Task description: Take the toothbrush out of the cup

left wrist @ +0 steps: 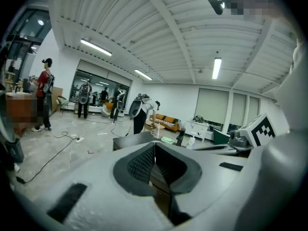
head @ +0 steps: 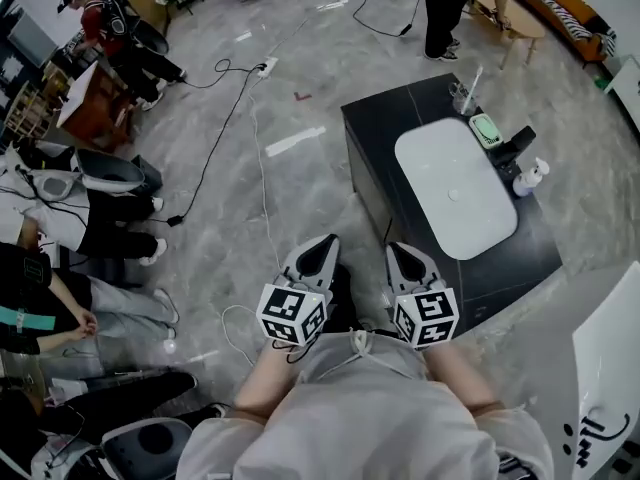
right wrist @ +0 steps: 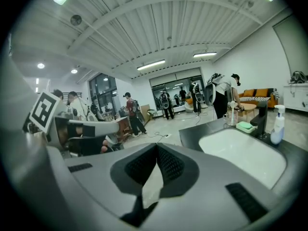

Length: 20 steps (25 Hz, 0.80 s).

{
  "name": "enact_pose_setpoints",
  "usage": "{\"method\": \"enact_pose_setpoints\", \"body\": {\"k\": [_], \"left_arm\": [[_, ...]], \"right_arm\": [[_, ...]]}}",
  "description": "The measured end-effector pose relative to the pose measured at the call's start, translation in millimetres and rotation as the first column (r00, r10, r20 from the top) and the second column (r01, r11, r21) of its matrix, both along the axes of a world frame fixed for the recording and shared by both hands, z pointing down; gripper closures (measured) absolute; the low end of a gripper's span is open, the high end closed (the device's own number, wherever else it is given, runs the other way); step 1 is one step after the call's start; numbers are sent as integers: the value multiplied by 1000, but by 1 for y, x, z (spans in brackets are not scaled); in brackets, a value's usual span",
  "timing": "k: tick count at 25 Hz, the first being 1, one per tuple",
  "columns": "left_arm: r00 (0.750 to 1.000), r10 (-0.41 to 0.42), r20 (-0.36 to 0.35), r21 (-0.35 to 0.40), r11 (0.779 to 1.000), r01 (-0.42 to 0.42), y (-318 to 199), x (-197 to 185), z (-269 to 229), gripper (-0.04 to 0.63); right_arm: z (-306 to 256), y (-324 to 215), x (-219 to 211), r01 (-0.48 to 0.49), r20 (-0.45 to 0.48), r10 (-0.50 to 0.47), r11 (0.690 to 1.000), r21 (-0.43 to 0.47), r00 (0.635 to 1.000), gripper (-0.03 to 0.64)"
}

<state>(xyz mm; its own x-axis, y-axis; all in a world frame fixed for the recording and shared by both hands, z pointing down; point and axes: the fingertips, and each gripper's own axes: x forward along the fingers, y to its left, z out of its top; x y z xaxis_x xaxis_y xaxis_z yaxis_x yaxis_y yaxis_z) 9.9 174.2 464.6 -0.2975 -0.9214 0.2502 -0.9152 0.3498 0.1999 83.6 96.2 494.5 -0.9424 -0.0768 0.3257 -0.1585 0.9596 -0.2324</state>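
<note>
Head view: left tongs [head: 322, 251] and right tongs [head: 400, 258] sit side by side just in front of the person's chest, both pressed shut with nothing between them; beyond lies the dark surface [head: 400, 118] with its white basin [head: 455, 188]; the toothbrush [head: 472, 80] stands in the clear cup [head: 462, 98] at the far corner, well apart from both tongs, near a green soap dish [head: 485, 128].

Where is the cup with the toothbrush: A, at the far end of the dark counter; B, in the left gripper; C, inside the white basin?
A: the cup stands on the counter beyond the basin, with the toothbrush sticking out of it.
</note>
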Motion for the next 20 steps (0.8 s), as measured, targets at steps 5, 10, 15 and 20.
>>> {"method": "enact_pose_setpoints", "body": {"k": [5,10,15,20], "left_arm": [[993,121,4,-12,993,-121,-54,-36,10,577],[961,275,-17,-12,961,-275,-119,-77,20,577],[913,402,-72,-11,915,-404,-179,-128,26,577],[840,535,-88,9,844,-536,-246,-176,19,577]], "right_arm": [[12,-49,-20,-120,-13,120,993,-10,993,591],[21,-104,-44,-291,-40,291,957,-1,956,591],[23,-153,-80,-444,-81,443,896,6,893,591],[18,-201,-112,-593,-108,592,805,22,799,591]]}}
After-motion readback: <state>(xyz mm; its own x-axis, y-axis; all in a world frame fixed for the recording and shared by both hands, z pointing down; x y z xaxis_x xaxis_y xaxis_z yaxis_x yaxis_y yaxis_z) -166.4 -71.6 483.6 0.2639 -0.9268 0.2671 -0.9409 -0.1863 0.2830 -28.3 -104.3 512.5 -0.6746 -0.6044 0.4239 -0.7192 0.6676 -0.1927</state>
